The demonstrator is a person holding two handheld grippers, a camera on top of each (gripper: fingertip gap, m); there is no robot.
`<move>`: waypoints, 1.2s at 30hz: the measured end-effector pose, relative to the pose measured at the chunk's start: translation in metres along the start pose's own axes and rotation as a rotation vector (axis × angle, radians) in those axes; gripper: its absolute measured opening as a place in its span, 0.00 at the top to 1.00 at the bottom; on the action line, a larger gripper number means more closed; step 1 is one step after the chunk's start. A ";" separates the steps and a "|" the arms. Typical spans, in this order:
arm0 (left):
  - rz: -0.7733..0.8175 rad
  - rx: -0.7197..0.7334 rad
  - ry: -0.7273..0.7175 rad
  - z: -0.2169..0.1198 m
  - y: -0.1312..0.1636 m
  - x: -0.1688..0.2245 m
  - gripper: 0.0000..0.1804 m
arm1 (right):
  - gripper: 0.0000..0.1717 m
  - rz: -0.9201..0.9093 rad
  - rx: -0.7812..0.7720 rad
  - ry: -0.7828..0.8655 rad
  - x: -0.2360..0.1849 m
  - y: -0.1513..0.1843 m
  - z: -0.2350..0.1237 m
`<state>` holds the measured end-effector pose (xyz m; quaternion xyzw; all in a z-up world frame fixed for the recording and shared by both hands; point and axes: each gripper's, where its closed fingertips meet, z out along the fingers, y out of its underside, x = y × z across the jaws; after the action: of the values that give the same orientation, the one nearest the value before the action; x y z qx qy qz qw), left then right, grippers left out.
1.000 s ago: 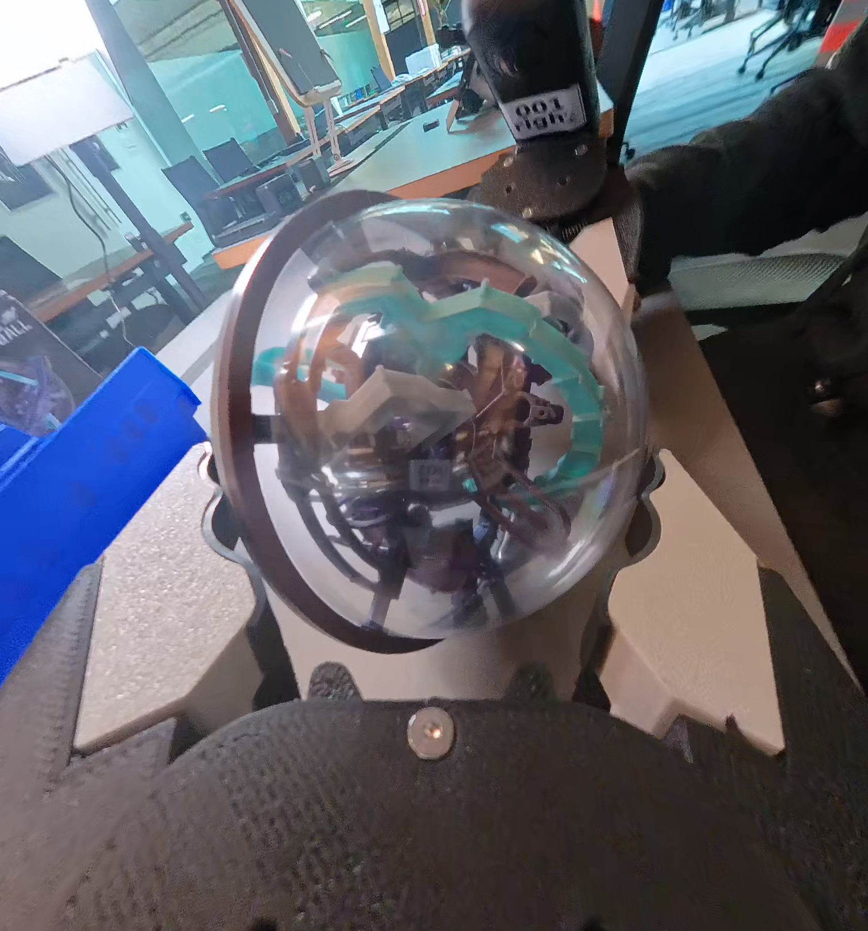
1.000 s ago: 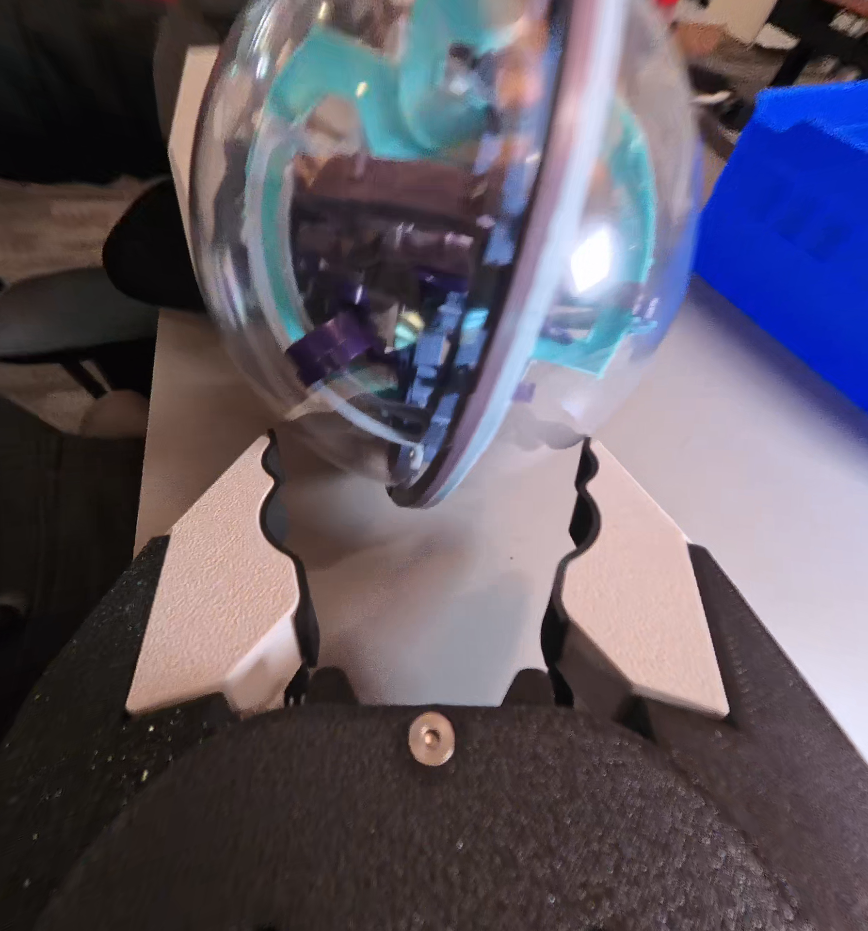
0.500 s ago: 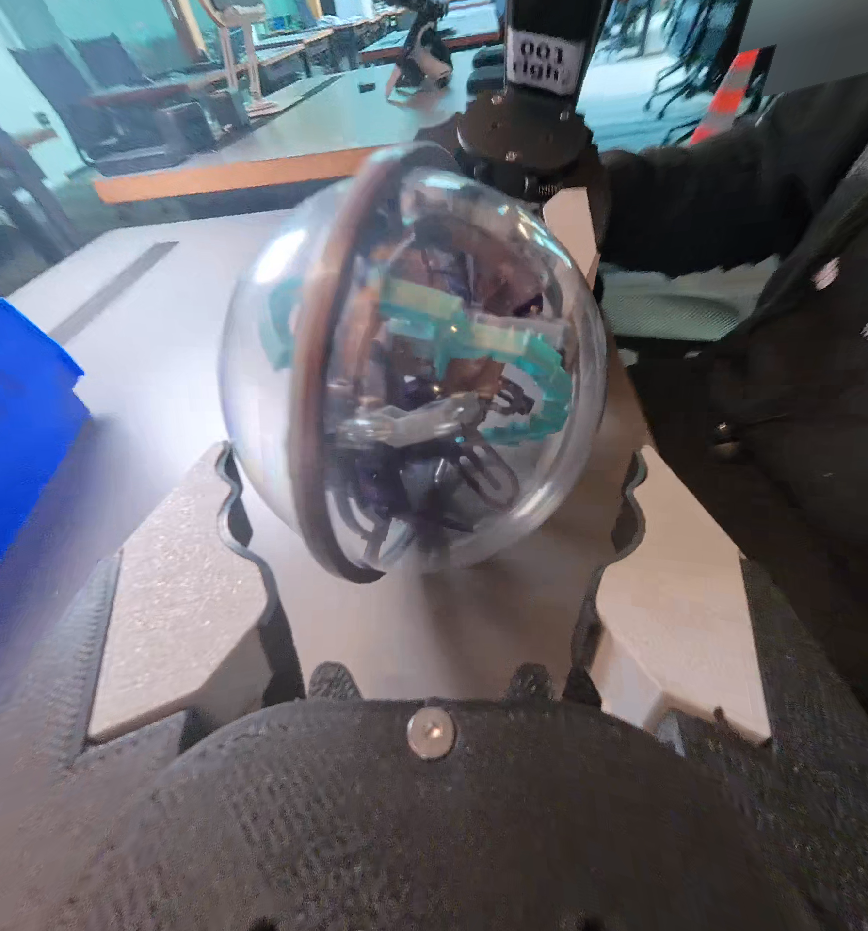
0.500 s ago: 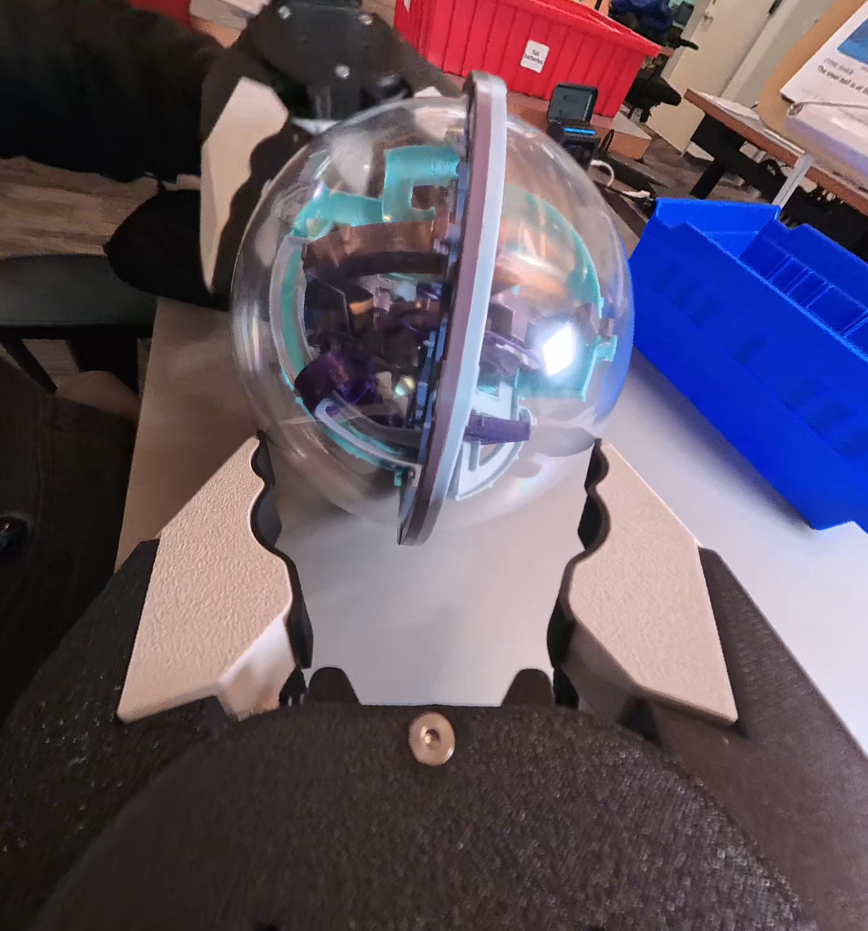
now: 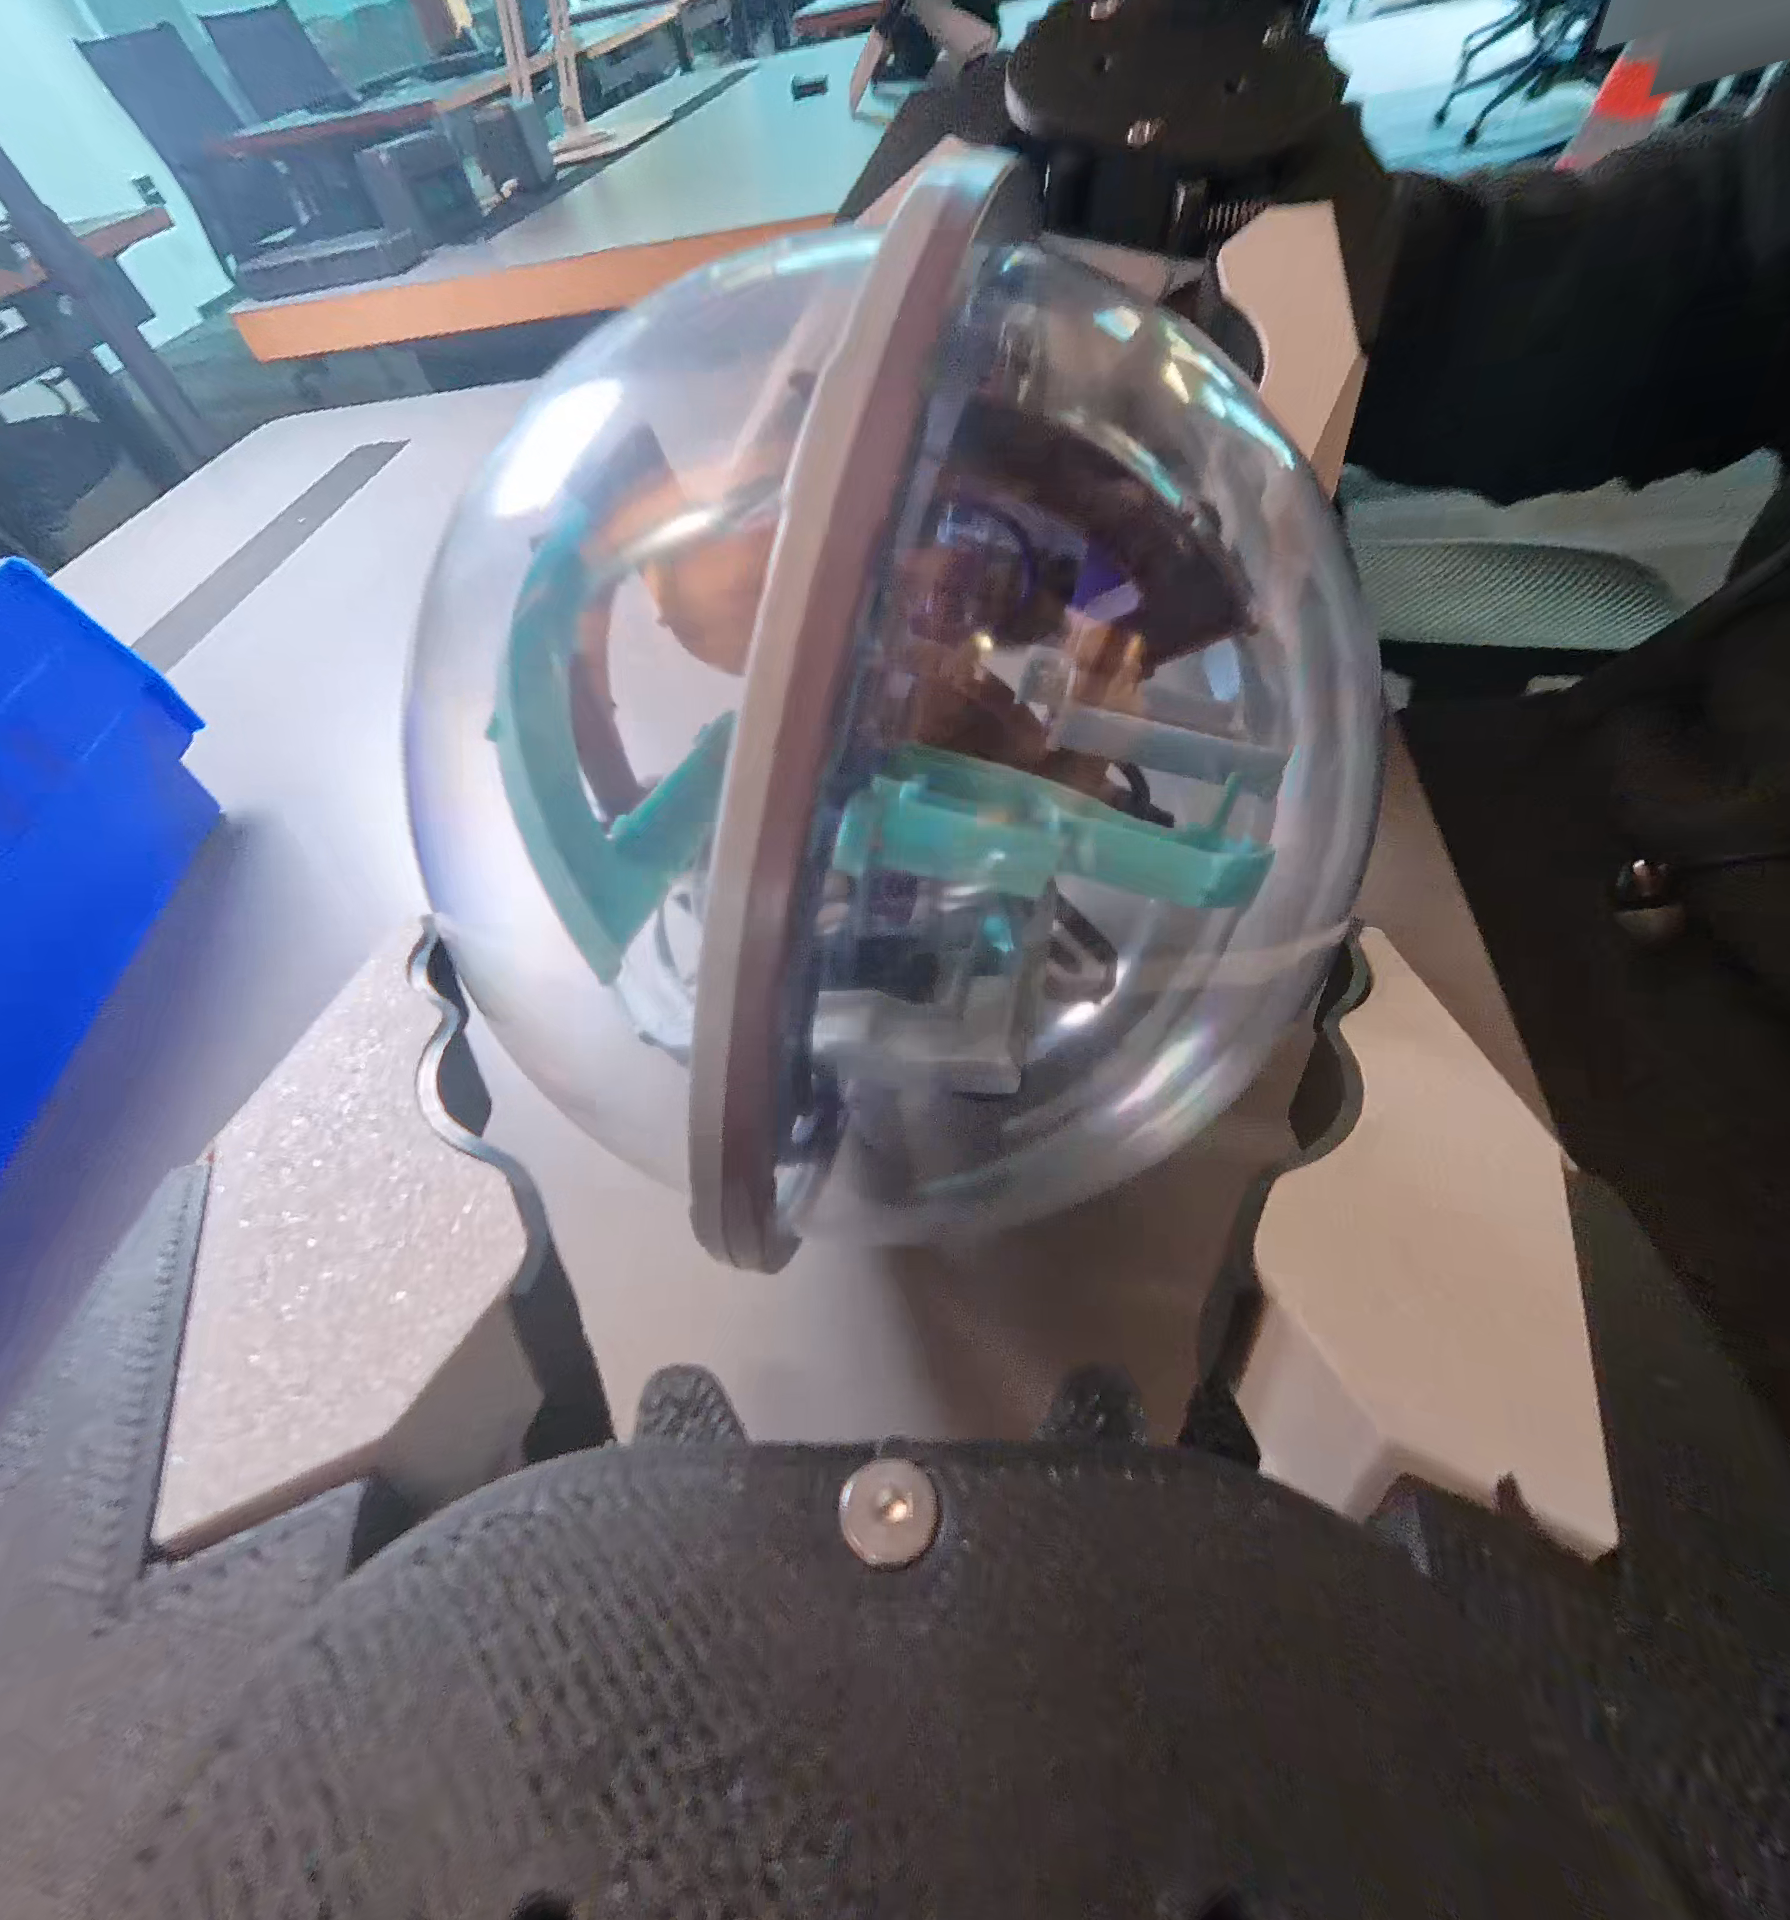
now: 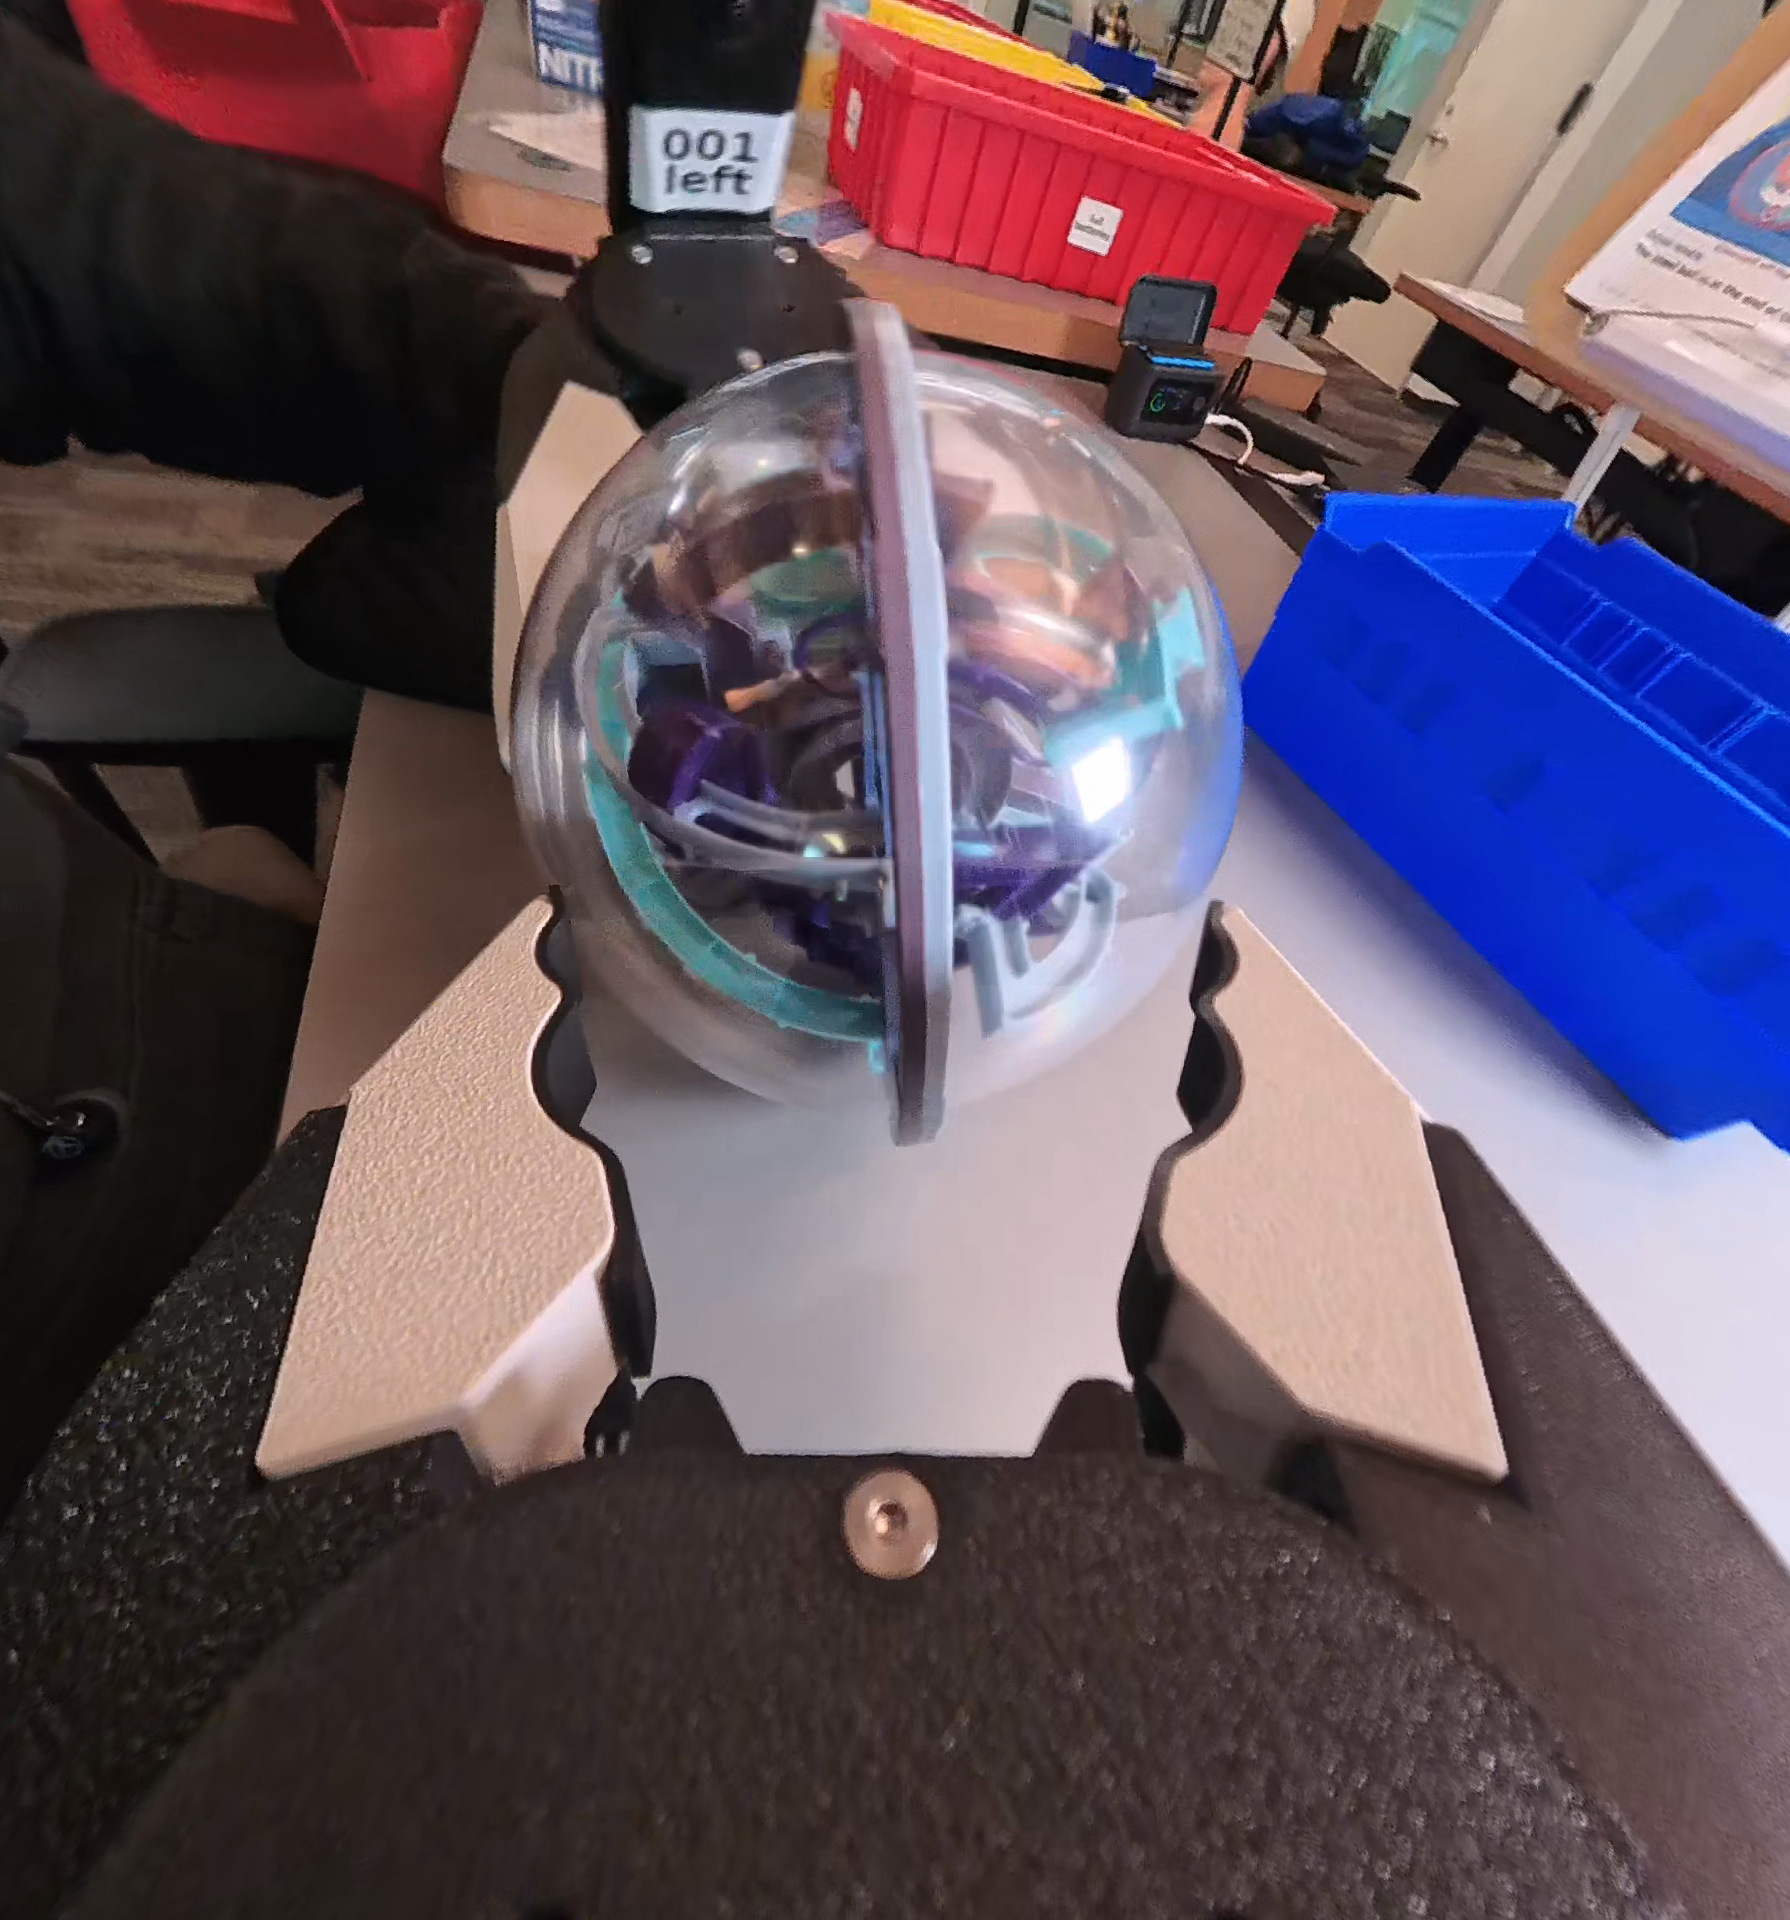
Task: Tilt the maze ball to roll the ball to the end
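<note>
Tilting the maze ball (image 5: 891,727) above the table (image 6: 1493,1247), we are gripping it from opposite sides, both pairs of fingers (image 5: 434,997) pressing its clear shell; next, gentler rolling, we judge.

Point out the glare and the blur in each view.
Left wrist view: maze ball smeared by motion, its tracks soft; blue bin blurred too. Right wrist view: bright square glare on the maze ball's shell, blue bin soft, inner tracks slightly blurred.
</note>
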<state>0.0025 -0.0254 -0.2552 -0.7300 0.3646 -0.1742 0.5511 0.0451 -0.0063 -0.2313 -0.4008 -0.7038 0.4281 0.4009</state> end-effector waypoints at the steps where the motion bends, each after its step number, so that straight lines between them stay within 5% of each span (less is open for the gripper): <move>1: 0.012 -0.010 -0.014 0.001 0.001 0.000 0.14 | 0.33 0.021 -0.003 0.002 0.000 0.002 -0.001; 6: 0.048 -0.045 -0.051 0.008 0.001 0.000 0.14 | 0.28 0.058 -0.012 0.020 -0.001 0.008 0.002; 24: -0.246 -0.045 -0.081 0.039 -0.011 0.001 0.14 | 0.25 0.187 -0.105 -0.130 0.019 0.014 -0.020; 36: -0.257 -0.007 -0.106 0.045 -0.016 0.000 0.14 | 0.24 0.186 -0.156 -0.148 0.022 0.019 -0.023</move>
<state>0.0373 0.0071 -0.2549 -0.7808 0.2392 -0.2032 0.5402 0.0627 0.0259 -0.2366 -0.4617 -0.7223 0.4359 0.2740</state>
